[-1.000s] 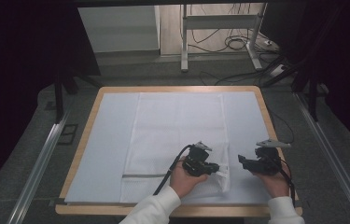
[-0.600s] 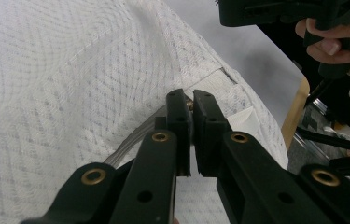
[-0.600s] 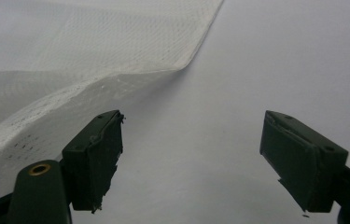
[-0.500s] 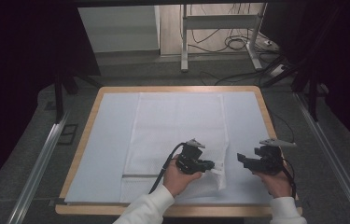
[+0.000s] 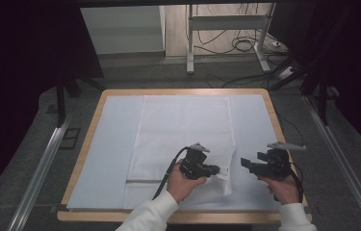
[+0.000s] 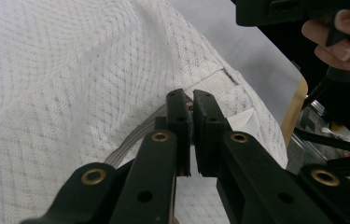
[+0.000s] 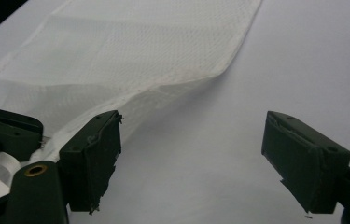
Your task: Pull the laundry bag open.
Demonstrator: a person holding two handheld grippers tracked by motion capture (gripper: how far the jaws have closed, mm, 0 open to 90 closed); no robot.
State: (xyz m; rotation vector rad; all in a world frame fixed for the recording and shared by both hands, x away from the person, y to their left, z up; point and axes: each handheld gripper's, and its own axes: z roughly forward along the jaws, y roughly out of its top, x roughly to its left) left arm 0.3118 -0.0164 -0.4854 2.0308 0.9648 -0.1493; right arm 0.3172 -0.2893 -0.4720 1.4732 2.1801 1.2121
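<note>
Looking down from the high view, we count one worktop (image 5: pixel 89 144), wood-edged and covered by a pale sheet, and one white mesh cloth (image 5: pixel 183 130) spread down its middle, reaching from the far edge almost to the near one. Two hands come in from the near edge, each in a white sleeve, each carrying one pair of tongs.

We see the left tongs (image 5: pixel 215 169) over the cloth's near right corner, pinched tight on the fabric there, which rises off the sheet in a fold. The right tongs (image 5: pixel 244 162) hang just beside that corner, over bare sheet, with their jaws spread wide and nothing between them; they have just been opening.

From the left gripper view we get what the high view cannot give: the left tongs (image 6: pixel 192 135) nip a hemmed edge of the cloth (image 6: pixel 70 84), with a small white tag (image 6: pixel 247 122) just beyond them, and the right hand (image 6: pixel 338 44) farther off.

From the right gripper view we see the right tongs (image 7: pixel 191 158) wide apart over the sheet, and the cloth (image 7: pixel 130 51) lifted in a ridge toward the left tongs (image 7: pixel 4 133), one white loop (image 7: pixel 0 175) hanging below them.
</note>
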